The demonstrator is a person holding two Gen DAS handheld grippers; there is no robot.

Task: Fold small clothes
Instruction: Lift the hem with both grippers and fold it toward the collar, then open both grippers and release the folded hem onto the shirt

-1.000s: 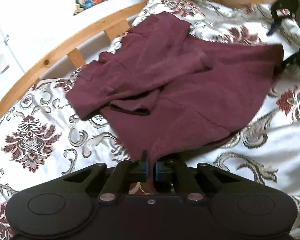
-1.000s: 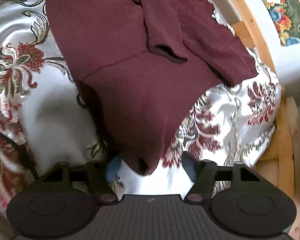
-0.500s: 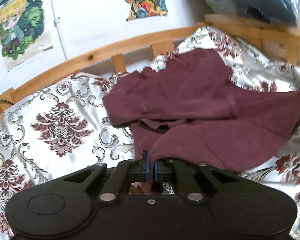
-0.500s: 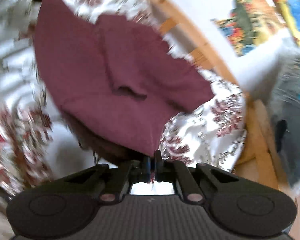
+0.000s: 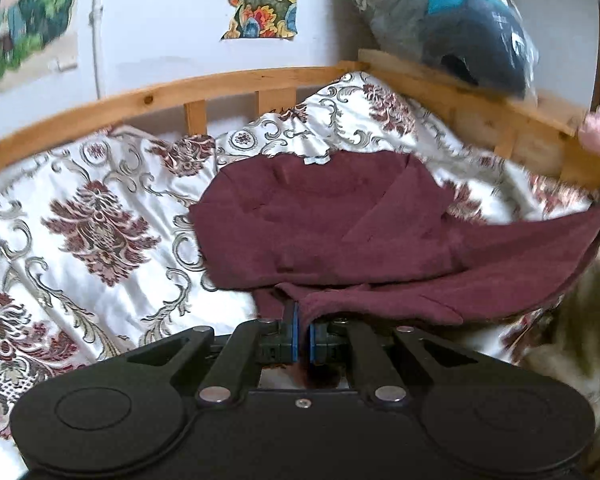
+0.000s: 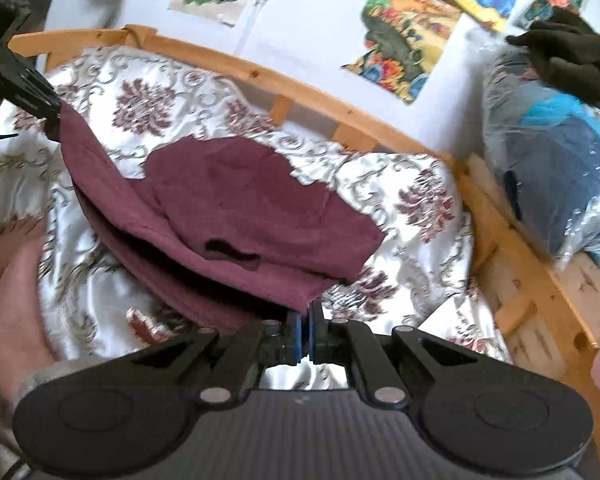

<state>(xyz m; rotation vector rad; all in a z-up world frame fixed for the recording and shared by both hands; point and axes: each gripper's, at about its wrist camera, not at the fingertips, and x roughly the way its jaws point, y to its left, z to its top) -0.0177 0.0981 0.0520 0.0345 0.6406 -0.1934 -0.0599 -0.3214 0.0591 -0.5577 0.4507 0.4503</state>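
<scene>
Both grippers (image 5: 303,334) (image 6: 305,334) clamped on shirt (image 5: 340,216) hem.

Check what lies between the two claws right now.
The maroon knit shirt's hem, stretched above the floral satin bedspread from left claw to right claw; clearest in the right wrist view.
</scene>
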